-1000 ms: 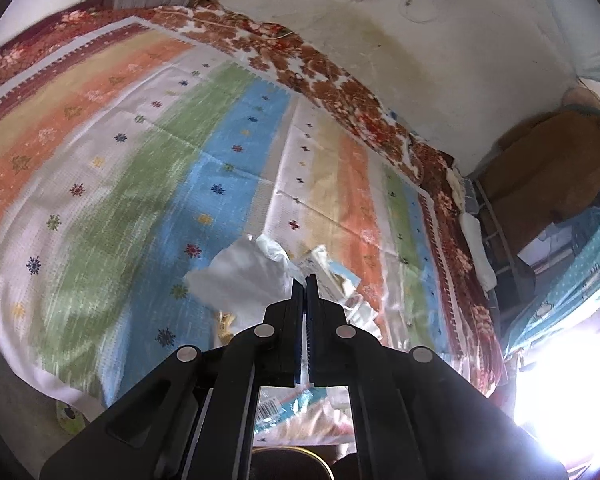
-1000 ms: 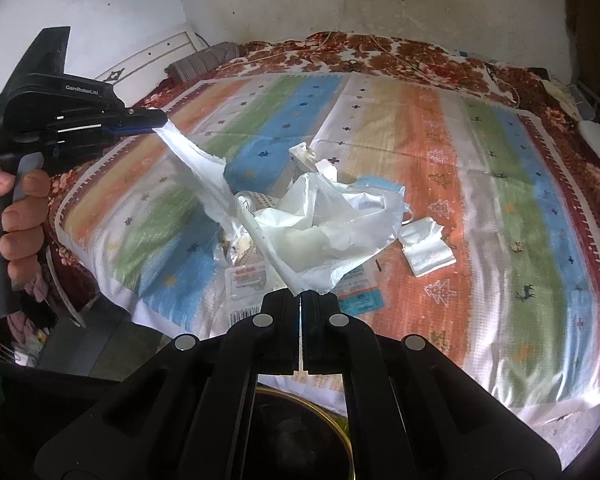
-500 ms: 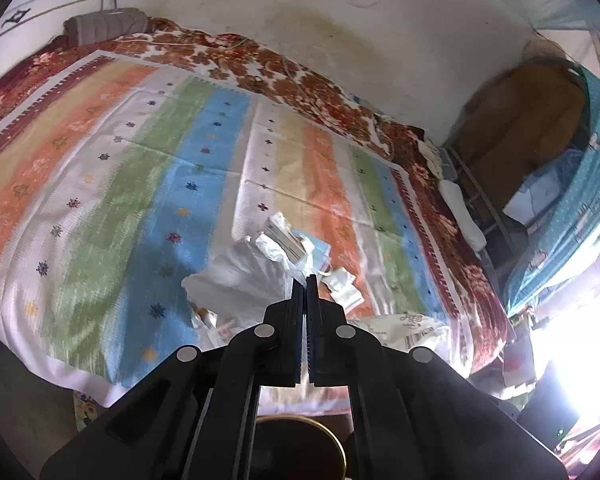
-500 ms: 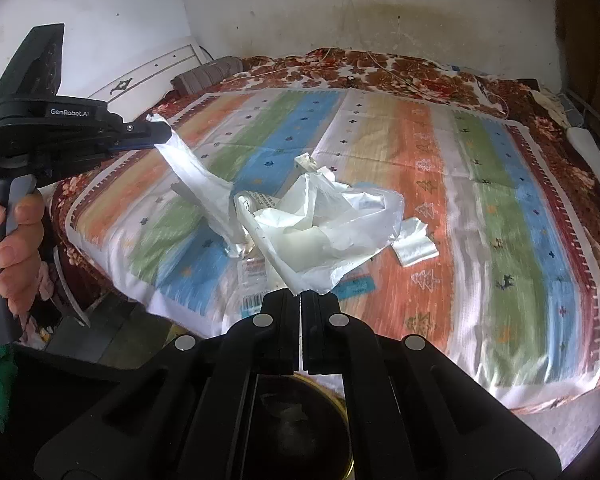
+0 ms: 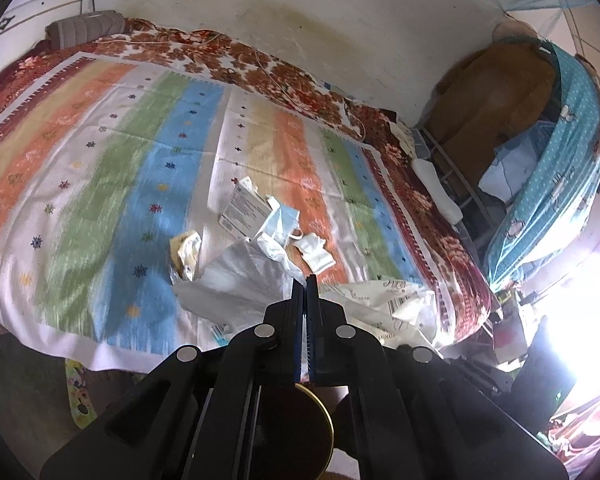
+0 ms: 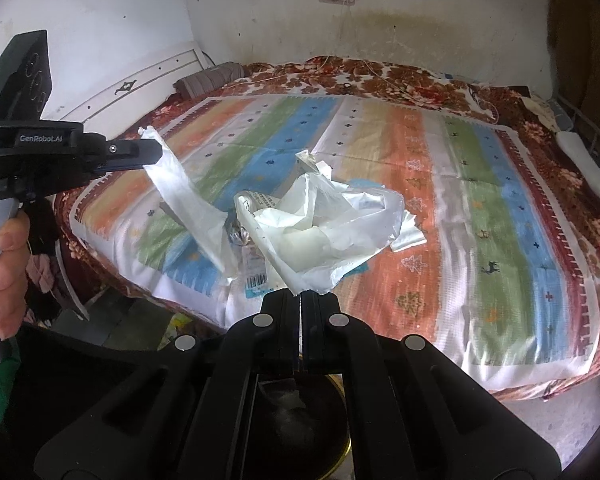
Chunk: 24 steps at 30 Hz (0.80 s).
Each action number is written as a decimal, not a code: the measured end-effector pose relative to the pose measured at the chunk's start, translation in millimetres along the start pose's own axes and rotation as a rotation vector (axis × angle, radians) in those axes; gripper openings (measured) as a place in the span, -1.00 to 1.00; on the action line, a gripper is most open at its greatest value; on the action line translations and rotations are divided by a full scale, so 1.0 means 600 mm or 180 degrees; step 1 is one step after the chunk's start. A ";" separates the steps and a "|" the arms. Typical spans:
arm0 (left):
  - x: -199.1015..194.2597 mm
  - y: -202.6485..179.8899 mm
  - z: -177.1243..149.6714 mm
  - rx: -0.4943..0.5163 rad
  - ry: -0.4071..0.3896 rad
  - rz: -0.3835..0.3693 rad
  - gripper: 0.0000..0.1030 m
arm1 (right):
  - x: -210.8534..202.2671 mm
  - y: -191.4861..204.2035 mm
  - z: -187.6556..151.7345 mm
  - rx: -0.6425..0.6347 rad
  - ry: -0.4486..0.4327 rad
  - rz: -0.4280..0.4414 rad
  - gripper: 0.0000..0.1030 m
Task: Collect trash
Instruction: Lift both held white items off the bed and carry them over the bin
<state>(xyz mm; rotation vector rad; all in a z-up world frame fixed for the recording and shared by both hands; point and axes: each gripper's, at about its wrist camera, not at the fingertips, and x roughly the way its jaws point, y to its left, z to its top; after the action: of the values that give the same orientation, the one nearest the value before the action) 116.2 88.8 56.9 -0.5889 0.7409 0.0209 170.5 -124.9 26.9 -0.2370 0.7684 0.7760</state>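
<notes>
A white plastic bag (image 6: 316, 228) hangs stretched between my two grippers above the near edge of the bed. My left gripper (image 5: 306, 280) is shut on one handle of the bag (image 5: 244, 280); in the right wrist view it (image 6: 150, 150) shows at the left, pinching the handle. My right gripper (image 6: 300, 294) is shut on the other edge. Trash lies on the striped sheet: a white carton (image 5: 242, 206), a blue face mask (image 5: 280, 220), a crumpled tissue (image 5: 314, 250), a yellowish wrapper (image 5: 186, 254) and printed packaging (image 5: 384, 306).
The bed has a striped sheet (image 6: 480, 216) over a floral blanket (image 6: 380, 76). A grey roll (image 6: 210, 80) lies by the headboard. A rack with cloths (image 5: 540, 152) stands right of the bed. A gold-rimmed round object (image 6: 300, 420) sits below my right gripper.
Both grippers have pulled back and up from the bed, still holding the bag. The left view has swung so more trash on the sheet shows beyond the bag.
</notes>
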 end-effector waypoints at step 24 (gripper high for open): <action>-0.017 -0.049 -0.119 0.0334 0.0260 -0.0219 -0.99 | -0.030 0.003 -0.092 0.0113 0.0211 0.0001 -1.00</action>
<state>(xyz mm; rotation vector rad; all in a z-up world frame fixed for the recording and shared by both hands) 70.4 29.5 36.6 -0.5169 0.7957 -0.1055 131.4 -158.7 0.3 -0.2316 0.8441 0.7573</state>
